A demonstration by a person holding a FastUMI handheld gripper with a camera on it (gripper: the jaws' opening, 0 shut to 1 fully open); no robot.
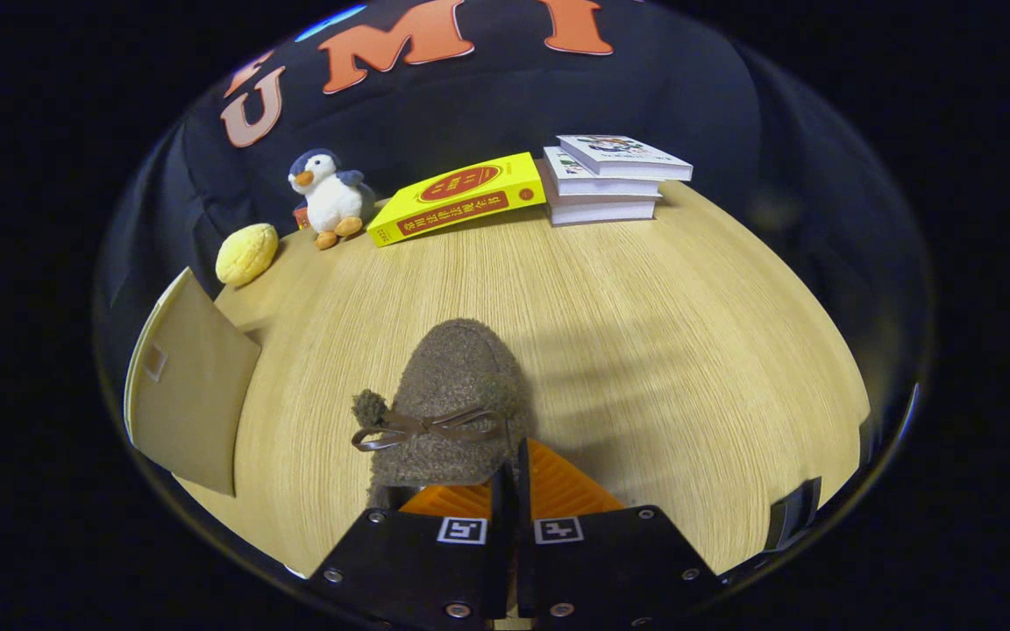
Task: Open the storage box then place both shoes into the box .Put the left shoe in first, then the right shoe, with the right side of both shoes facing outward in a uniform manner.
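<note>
The hand-held gripper (512, 491) pinches the fuzzy brown slipper (452, 399) at its heel; best keep it level while swinging toward the open box flap (189, 381) at the worktop's (645, 333) left edge.

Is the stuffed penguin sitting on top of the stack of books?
No. The stuffed penguin stands on the table, left of the yellow book, apart from the stack of books.

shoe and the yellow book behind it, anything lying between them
Nothing: in the gripper view the stretch from the brown fuzzy shoe, pinched at its edge by the closed gripper, to the yellow book is bare wooden table.
</note>
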